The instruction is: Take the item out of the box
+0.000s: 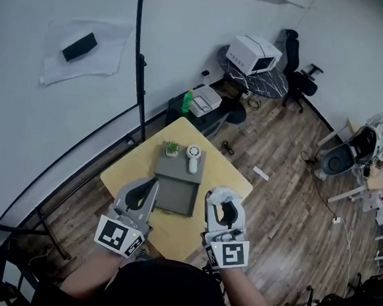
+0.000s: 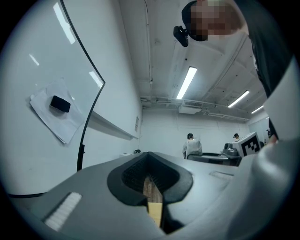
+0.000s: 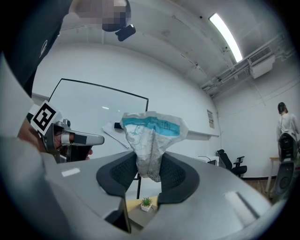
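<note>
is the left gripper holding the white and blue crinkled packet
No, the white and blue crinkled packet is pinched between the jaws of the right gripper, while the left gripper has nothing between its jaws.

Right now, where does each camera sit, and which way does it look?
Head view: on the person's head, looking steeply down at the table, grey box, forearms, left gripper and right gripper.
Left gripper view: on the left gripper, looking across the room past its shut, empty jaws; the right gripper shows at right.
Right gripper view: on the right gripper, facing the whiteboard past jaws shut on a white-and-blue packet; left gripper at left.
Shared: head and right gripper views both show the potted plant.
</note>
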A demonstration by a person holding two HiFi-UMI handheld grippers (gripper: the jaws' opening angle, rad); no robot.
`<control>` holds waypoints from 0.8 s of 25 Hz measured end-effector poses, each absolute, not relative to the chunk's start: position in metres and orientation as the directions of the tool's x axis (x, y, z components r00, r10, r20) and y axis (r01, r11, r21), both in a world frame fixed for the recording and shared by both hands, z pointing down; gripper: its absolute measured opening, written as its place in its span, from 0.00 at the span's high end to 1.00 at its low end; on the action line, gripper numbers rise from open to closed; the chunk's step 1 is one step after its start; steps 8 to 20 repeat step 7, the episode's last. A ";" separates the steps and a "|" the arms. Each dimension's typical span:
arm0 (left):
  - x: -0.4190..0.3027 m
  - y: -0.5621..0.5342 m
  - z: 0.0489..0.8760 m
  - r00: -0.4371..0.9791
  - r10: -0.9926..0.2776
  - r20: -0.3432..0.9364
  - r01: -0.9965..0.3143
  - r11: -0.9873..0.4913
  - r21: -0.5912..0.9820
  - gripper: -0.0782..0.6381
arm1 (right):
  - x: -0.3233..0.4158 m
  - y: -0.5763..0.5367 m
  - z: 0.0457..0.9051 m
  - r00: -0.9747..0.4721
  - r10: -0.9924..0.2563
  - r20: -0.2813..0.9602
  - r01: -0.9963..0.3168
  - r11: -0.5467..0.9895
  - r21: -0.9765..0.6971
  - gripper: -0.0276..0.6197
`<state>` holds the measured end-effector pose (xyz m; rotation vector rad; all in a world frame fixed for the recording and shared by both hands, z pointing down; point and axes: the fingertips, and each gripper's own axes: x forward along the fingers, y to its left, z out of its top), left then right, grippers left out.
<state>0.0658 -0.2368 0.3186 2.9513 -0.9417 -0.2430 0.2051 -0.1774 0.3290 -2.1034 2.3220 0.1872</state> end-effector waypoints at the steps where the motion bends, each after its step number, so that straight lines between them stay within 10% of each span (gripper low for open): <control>1: 0.065 -0.237 0.319 0.803 -0.580 -0.138 -0.575 -0.814 0.080 0.89 | 0.206 -0.177 0.330 -0.100 -0.992 -0.079 -0.992 0.093 0.087 0.75; 20: 0.062 -0.236 0.321 0.798 -0.587 -0.133 -0.582 -0.809 0.079 0.89 | 0.206 -0.174 0.333 -0.100 -0.993 -0.070 -0.991 0.093 0.094 0.75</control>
